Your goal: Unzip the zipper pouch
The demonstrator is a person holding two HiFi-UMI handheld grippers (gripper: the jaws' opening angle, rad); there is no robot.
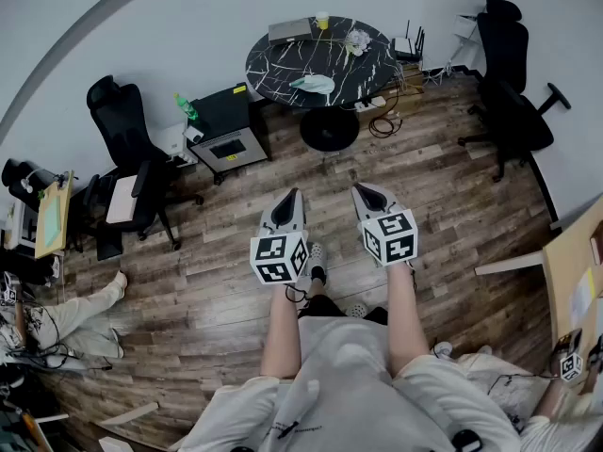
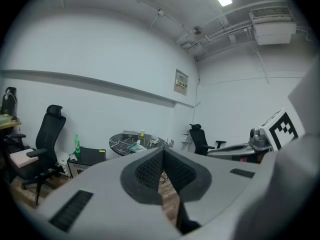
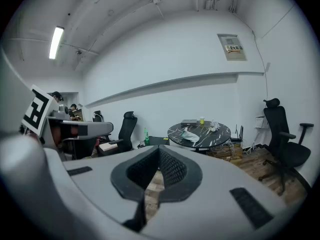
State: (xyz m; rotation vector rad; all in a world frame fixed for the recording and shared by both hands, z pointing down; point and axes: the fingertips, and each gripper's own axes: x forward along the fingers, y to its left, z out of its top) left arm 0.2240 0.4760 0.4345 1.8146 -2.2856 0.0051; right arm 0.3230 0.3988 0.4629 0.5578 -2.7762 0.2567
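The zipper pouch point(image 1: 314, 84), pale green and white, lies on a round black marble table point(image 1: 273, 64) across the room, far ahead of both grippers. I hold both grippers at waist height over the wooden floor, pointing toward that table. My left gripper point(image 1: 291, 194) is shut with nothing in it, and so is my right gripper point(image 1: 359, 189). In the left gripper view the shut jaws point(image 2: 162, 152) sit below the distant table point(image 2: 117, 140) and pouch point(image 2: 136, 145). The right gripper view shows its shut jaws point(image 3: 159, 149) with the pouch point(image 3: 189, 134) on the table point(image 3: 220, 131) beyond.
A grey laptop point(image 1: 289, 30), a cup point(image 1: 322, 19) and a crumpled item point(image 1: 358, 39) share the table. A black cabinet point(image 1: 226, 125) with a green bottle point(image 1: 186, 106) stands to its left. Black office chairs point(image 1: 127, 149) point(image 1: 509, 92) flank the floor. Cables and boxes point(image 1: 391, 102) lie by the table.
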